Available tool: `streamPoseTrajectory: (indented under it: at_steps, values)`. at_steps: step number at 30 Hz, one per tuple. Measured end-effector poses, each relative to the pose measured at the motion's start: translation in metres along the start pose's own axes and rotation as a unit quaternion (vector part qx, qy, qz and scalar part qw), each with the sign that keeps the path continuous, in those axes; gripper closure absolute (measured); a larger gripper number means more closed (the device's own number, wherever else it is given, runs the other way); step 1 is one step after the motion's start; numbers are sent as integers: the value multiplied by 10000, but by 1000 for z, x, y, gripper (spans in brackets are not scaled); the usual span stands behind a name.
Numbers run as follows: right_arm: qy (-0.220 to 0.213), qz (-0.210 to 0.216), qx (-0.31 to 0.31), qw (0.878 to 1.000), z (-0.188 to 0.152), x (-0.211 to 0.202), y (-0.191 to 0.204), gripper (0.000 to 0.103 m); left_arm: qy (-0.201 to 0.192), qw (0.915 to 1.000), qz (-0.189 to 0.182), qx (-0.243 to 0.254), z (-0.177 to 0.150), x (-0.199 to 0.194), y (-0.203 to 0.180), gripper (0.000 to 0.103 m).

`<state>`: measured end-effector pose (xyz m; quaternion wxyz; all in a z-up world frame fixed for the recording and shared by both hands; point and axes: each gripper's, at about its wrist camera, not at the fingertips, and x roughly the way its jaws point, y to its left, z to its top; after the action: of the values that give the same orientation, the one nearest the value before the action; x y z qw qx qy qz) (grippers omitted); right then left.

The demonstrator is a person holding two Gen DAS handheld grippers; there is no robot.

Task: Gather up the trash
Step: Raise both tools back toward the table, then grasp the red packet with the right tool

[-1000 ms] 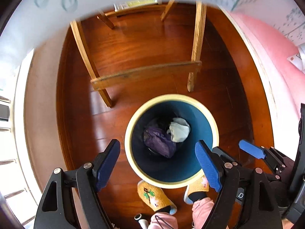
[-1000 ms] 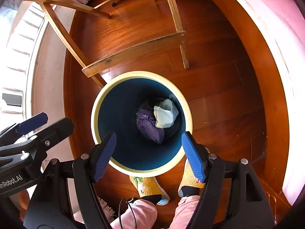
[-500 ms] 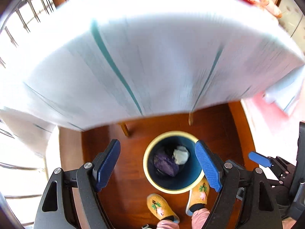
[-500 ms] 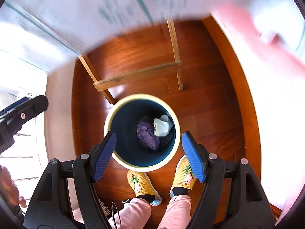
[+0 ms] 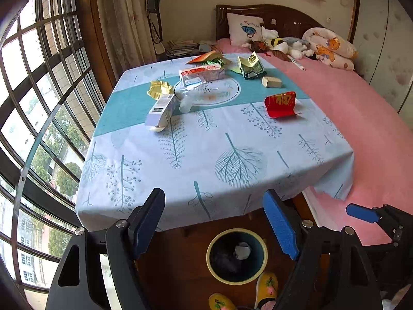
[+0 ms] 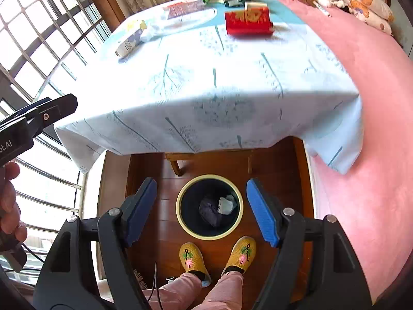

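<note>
A round bin point(image 5: 236, 258) point(image 6: 209, 206) with a cream rim stands on the wood floor under the table's near edge; it holds purple and white scraps. On the tablecloth point(image 5: 206, 142) lie trash items: a red packet point(image 5: 280, 103) point(image 6: 247, 22), a white carton point(image 5: 161, 109) point(image 6: 129, 41), a yellow wrapper point(image 5: 159, 89), a clear bottle point(image 5: 189, 91), a pink-white box point(image 5: 202, 73), a green-yellow box point(image 5: 249, 66) and a small tan box point(image 5: 271, 81). My left gripper point(image 5: 214, 222) and right gripper point(image 6: 202, 210) are both open and empty, high above the bin.
A pink bed point(image 5: 361, 118) with a pillow and stuffed toys runs along the right. A barred window point(image 5: 38, 103) fills the left. The person's yellow slippers point(image 6: 216, 255) stand just in front of the bin. Table legs point(image 6: 178, 165) show under the cloth.
Both grippers have risen and tilted up from just over the bin, so the tabletop and its trash now show. Both stay open and empty.
</note>
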<state>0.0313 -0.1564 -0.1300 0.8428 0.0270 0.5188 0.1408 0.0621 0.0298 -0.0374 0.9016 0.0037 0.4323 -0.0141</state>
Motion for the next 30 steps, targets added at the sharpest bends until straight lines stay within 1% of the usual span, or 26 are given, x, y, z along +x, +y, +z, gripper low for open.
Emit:
streamPoseTrajectory:
  at_steps: [2, 5, 9, 11, 17, 21, 24, 27, 30]
  values:
    - [-177, -28, -26, 9998, 12, -24, 6, 25, -104, 9999, -91, 22, 9, -18, 1, 28]
    - [-505, -32, -87, 9987, 32, -55, 17, 24, -187, 9996, -229, 22, 21, -42, 1, 28]
    - [-884, -162, -239, 9957, 57, -88, 26, 24, -514, 9982, -310, -45, 41, -66, 5, 28]
    - [-1043, -236, -331, 9937, 65, -102, 30, 24, -625, 9975, -320, -72, 48, -72, 8, 28]
    - [-1351, -487, -621, 9877, 85, -124, 33, 23, -744, 9969, -231, -117, 70, -76, 13, 28]
    - [-1480, -704, -975, 9816, 100, -121, 30, 23, -711, 9973, -71, -143, 85, -64, 13, 28]
    - [-1568, -829, -1341, 9750, 114, -112, 23, 23, -651, 9978, 60, -134, 97, -43, 9, 28]
    - [-1563, -895, -1734, 9683, 133, -88, 9, 23, -505, 9982, 276, -149, 114, -15, 2, 28]
    - [-1542, -928, -2259, 9574, 154, -59, -7, 23, -307, 9978, 493, -314, 135, 20, -6, 28]
